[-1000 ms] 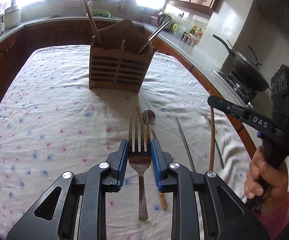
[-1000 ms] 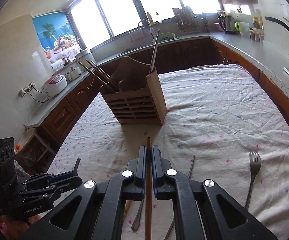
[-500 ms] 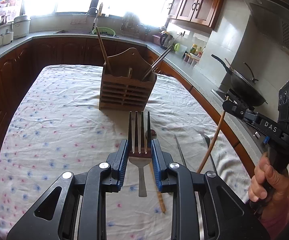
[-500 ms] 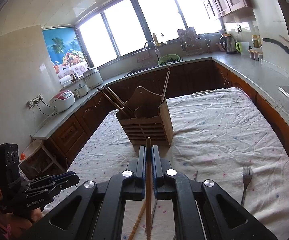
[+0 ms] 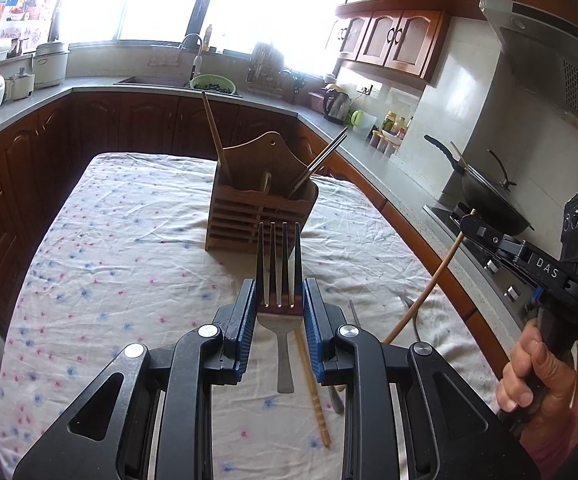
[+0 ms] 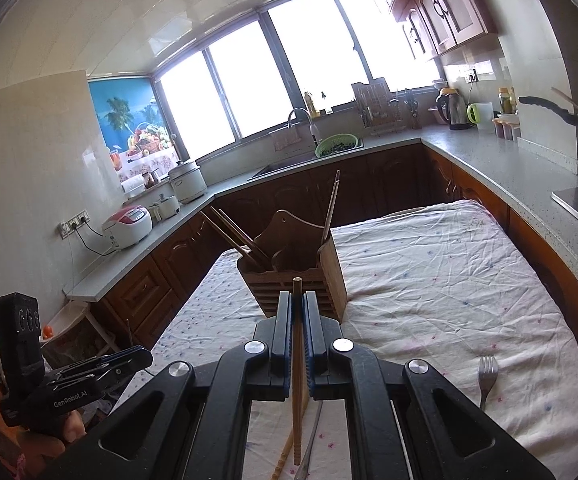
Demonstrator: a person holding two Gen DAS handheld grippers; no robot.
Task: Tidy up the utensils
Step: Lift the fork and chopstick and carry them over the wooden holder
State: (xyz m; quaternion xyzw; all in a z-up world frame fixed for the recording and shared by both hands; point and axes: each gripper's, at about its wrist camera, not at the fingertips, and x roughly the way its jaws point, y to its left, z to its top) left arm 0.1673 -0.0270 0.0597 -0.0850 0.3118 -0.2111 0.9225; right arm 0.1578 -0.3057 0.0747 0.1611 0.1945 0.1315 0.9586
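The left claw (image 5: 279, 312) holds a fork (image 5: 279, 276) by its head, blue pads pressed on both sides, tines pointing up toward the holder (image 5: 261, 216) and handle hanging down clear of the bench (image 5: 129, 272). The holder stands upright on the flowered cloth in the middle of the bench, well ahead of both claws. Wooden chopsticks (image 5: 215, 136) lean out of its left side, and metal chopsticks (image 5: 323, 160) lean out of its right. Below the left claw, one wooden chopstick (image 5: 313, 392) lies loose on the cloth, with a spoon (image 5: 335, 400) partly hidden just to its right.

Further right, the right claw (image 6: 298, 332) is squeezed narrow on a single wooden chopstick (image 6: 297, 380), gripped near its top end so the tip pokes just above the pads and the rest slants down toward the cloth. In the left view that claw appears at the right edge, held in a hand (image 5: 529, 364). Under it lie another wooden chopstick (image 6: 285, 454) and a thin metal piece (image 6: 311, 436); I cannot tell what it is. A second fork (image 6: 486, 380) rests flat on the cloth at the right, apart from the rest.
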